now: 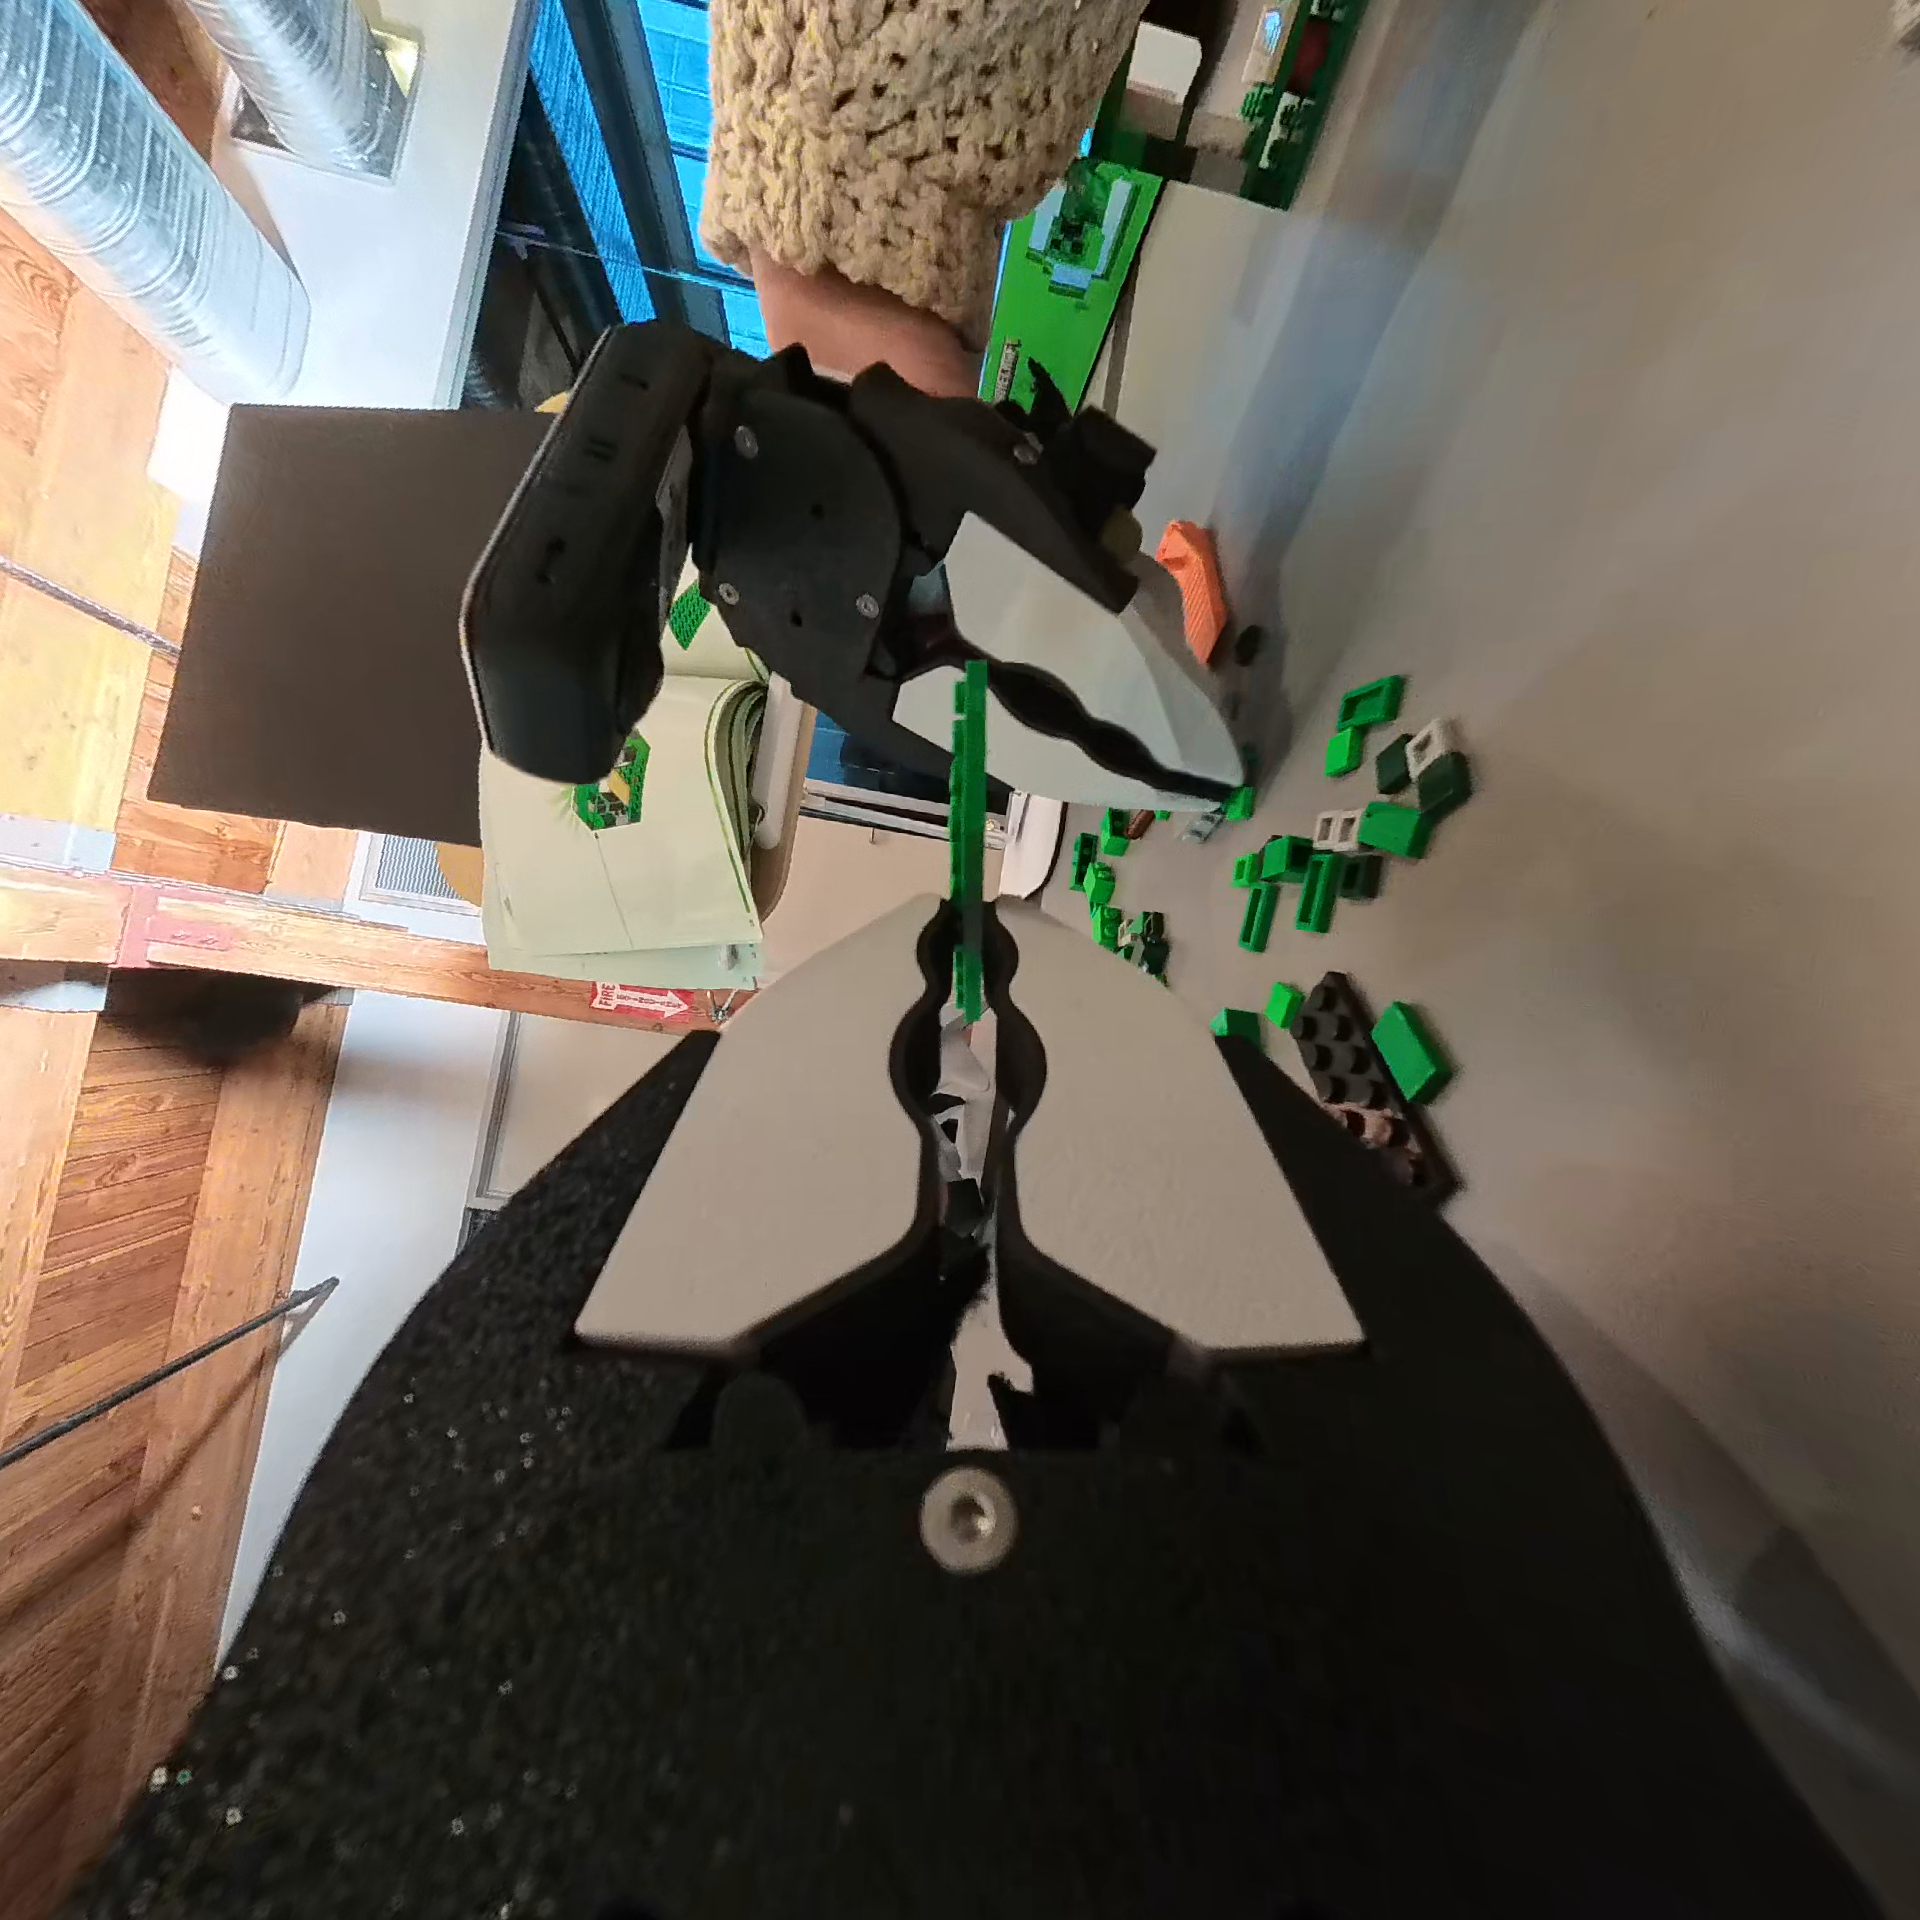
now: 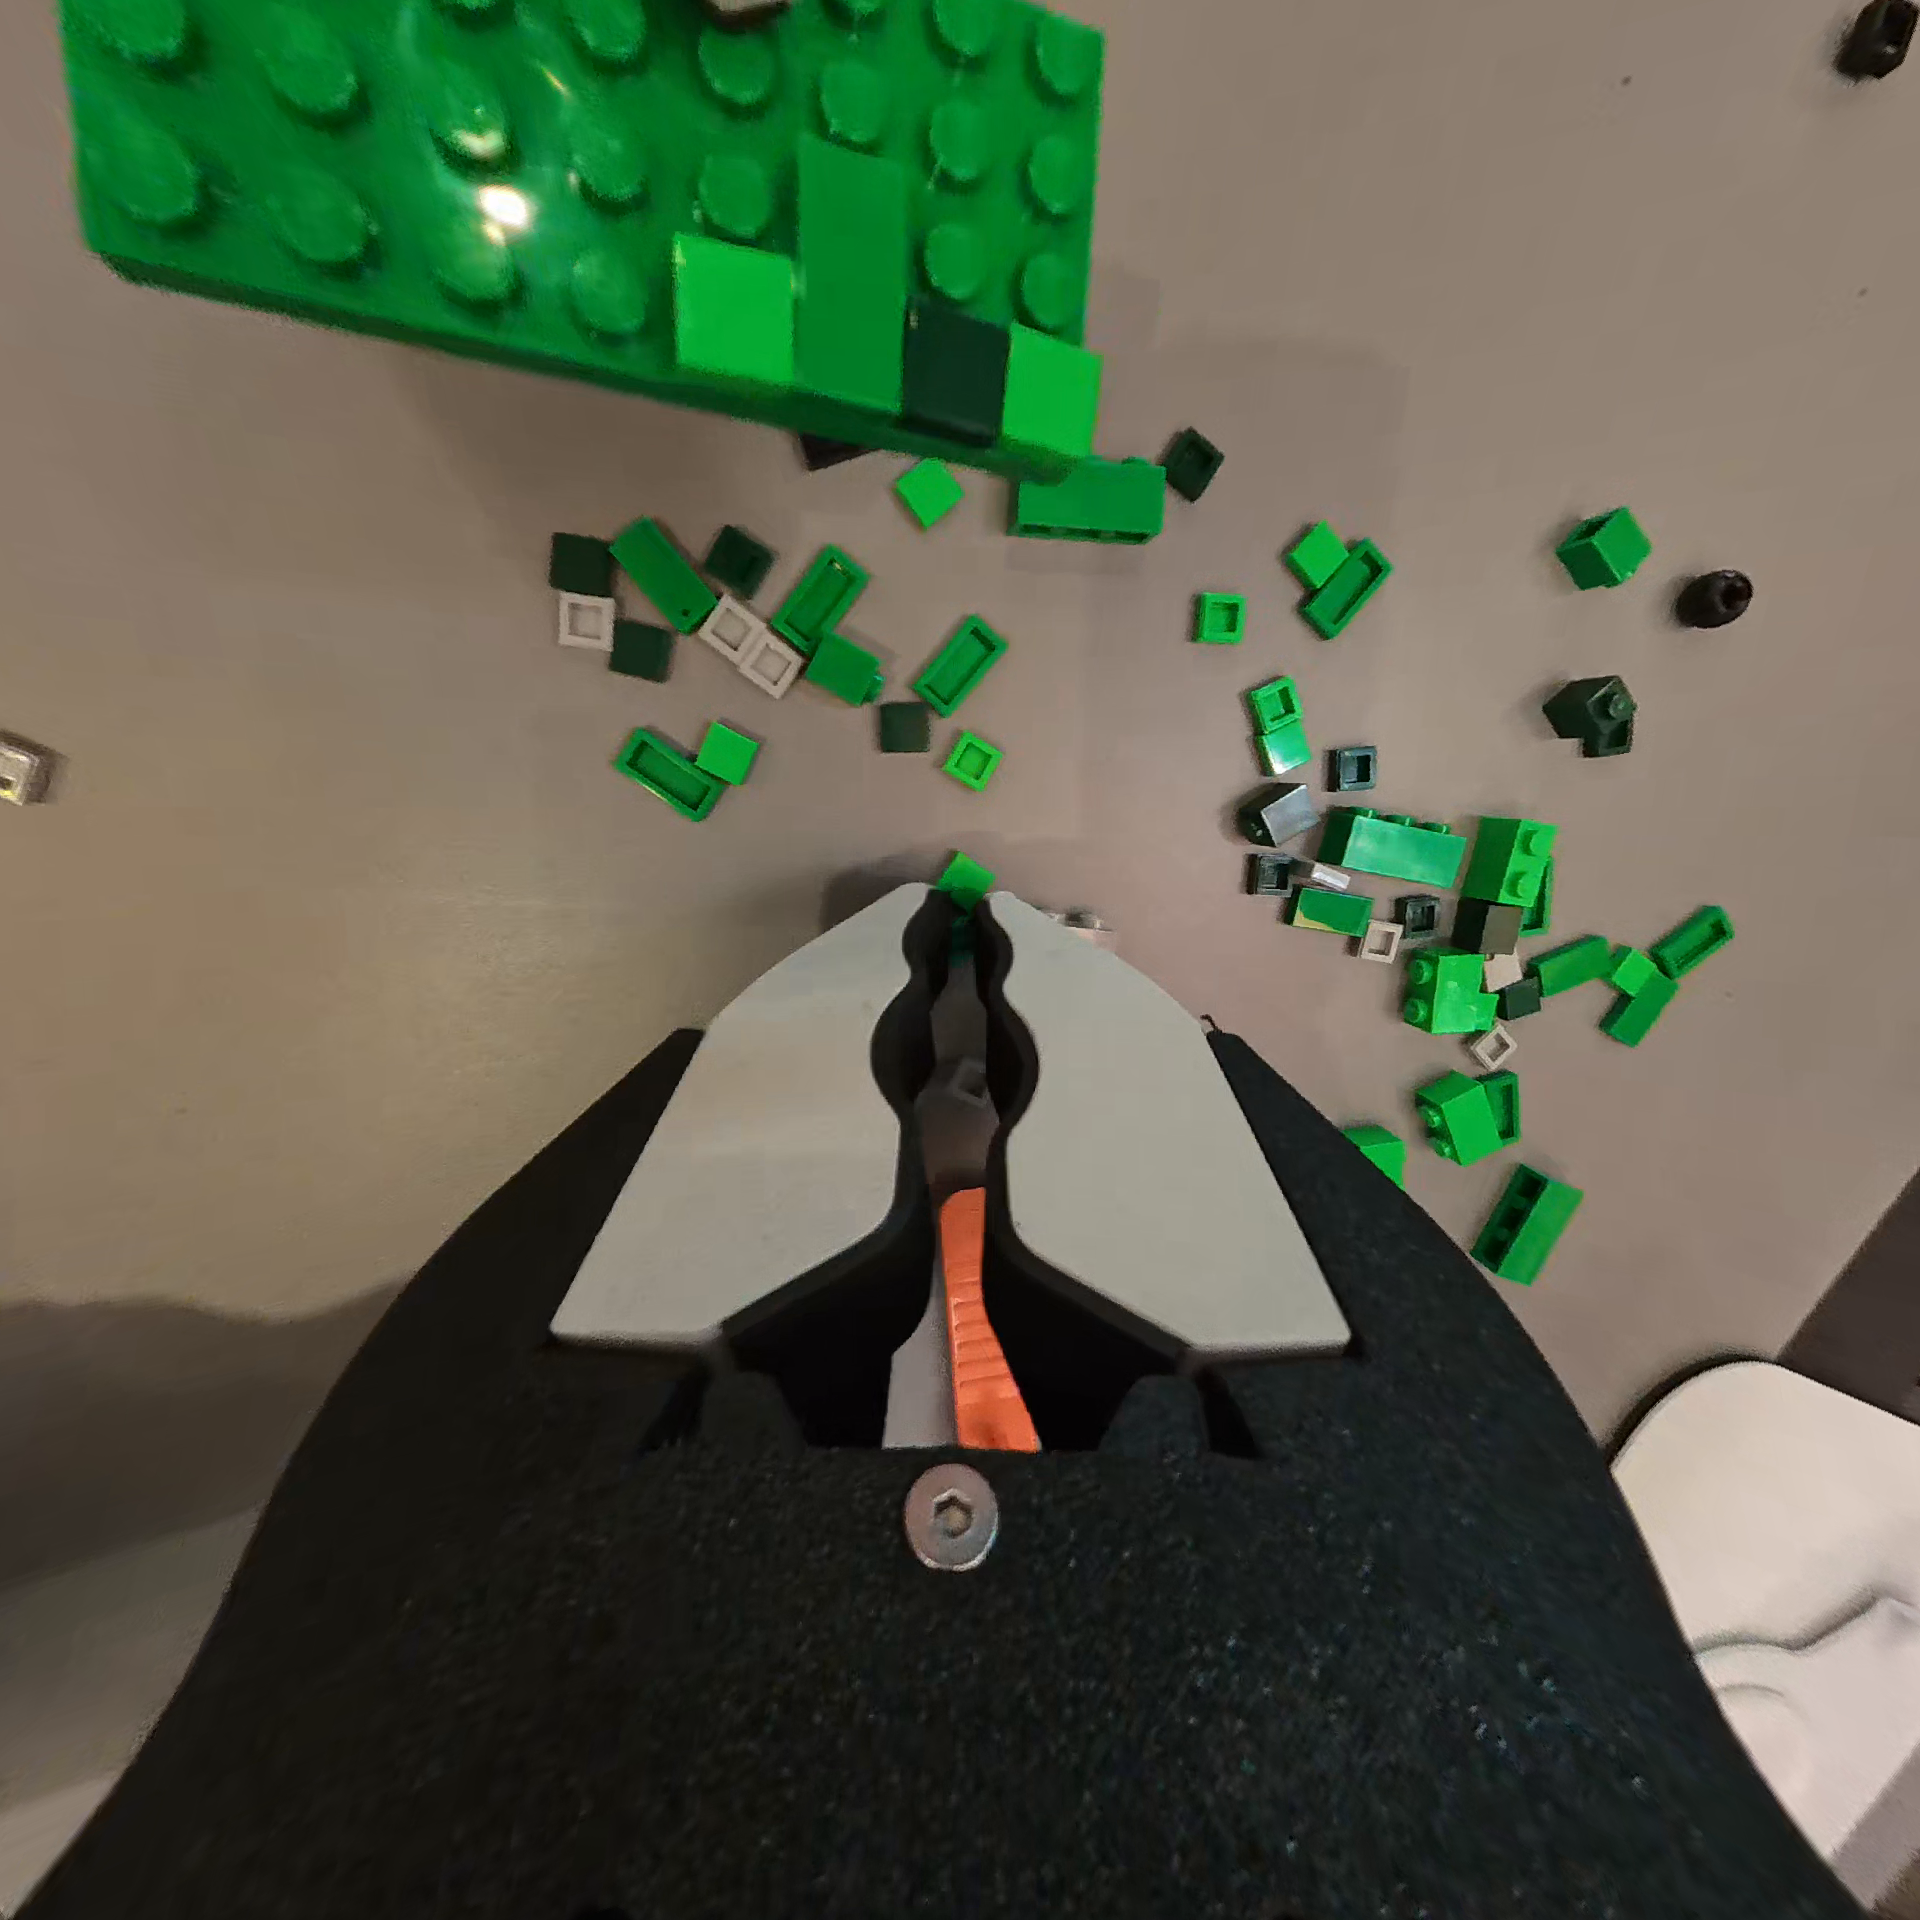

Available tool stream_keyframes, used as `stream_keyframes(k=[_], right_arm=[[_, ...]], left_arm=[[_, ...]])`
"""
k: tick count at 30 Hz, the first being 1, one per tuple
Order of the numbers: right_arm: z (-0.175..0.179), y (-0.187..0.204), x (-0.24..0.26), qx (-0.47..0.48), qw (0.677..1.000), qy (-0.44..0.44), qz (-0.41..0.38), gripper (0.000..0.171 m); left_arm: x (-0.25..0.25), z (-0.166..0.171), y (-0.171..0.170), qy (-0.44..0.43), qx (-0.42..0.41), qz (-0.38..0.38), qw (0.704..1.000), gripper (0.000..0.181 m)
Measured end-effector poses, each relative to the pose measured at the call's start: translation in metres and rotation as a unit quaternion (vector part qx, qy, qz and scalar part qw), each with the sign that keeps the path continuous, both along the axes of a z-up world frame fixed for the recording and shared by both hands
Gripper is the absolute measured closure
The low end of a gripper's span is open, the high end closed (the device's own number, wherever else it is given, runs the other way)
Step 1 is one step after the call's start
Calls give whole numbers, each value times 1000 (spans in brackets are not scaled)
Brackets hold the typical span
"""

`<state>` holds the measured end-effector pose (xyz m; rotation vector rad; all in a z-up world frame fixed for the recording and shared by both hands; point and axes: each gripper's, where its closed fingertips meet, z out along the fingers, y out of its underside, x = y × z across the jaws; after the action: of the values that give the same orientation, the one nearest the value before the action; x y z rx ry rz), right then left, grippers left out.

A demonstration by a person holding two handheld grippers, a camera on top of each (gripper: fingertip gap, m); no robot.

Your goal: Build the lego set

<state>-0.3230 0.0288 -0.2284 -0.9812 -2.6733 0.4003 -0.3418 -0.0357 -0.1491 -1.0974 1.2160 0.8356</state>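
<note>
My left gripper point(image 1: 971, 914) is shut on a large green studded plate point(image 1: 972, 790), which this view shows edge-on, held in the air. The same plate fills the top of the right wrist view point(image 2: 416, 187), with several flat green tiles point(image 2: 847, 260) fixed near its right corner. My right gripper point(image 2: 968, 906) is down at the grey table point(image 2: 312, 935) and shut on a small bright green square tile point(image 2: 966, 875), which pokes out past the tips. The right gripper also shows in the left wrist view point(image 1: 1236, 779), held by a person's hand in a knitted sleeve point(image 1: 883, 135).
Loose green, dark green and grey pieces lie in a cluster ahead point(image 2: 790, 644) and a larger one to the right point(image 2: 1455, 914). An orange brick separator point(image 1: 1195, 582), a black plate point(image 1: 1361, 1060), an open instruction booklet point(image 1: 623, 831) and a green box point(image 1: 1070, 260) are nearby. The grippers' ends are close to 10 cm from one another.
</note>
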Motion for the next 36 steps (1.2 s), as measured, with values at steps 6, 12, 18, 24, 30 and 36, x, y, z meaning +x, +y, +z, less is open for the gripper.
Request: stream_keyframes(k=[6, 12, 18, 24, 30, 36], right_arm=[[0, 0, 1, 15, 1000, -3, 15, 166], [0, -11, 15, -9, 998, -54, 21, 169], [4, -8, 12, -6, 999, -34, 11, 171], [3, 10, 13, 50, 997, -50, -10, 171], [7, -6, 0, 18, 999, -20, 34, 161], [1, -7, -1, 11, 998, -38, 44, 154]], left_arm=[[1, 0, 1, 0, -2, 0, 1000, 177], [1, 0, 1, 0, -3, 1, 1000, 177], [3, 0, 2, 0, -5, -2, 1000, 177], [4, 1, 2, 0, -6, -3, 1000, 177], [4, 1, 2, -1, -7, -4, 1000, 177], [5, 2, 2, 2, -6, -6, 1000, 177]])
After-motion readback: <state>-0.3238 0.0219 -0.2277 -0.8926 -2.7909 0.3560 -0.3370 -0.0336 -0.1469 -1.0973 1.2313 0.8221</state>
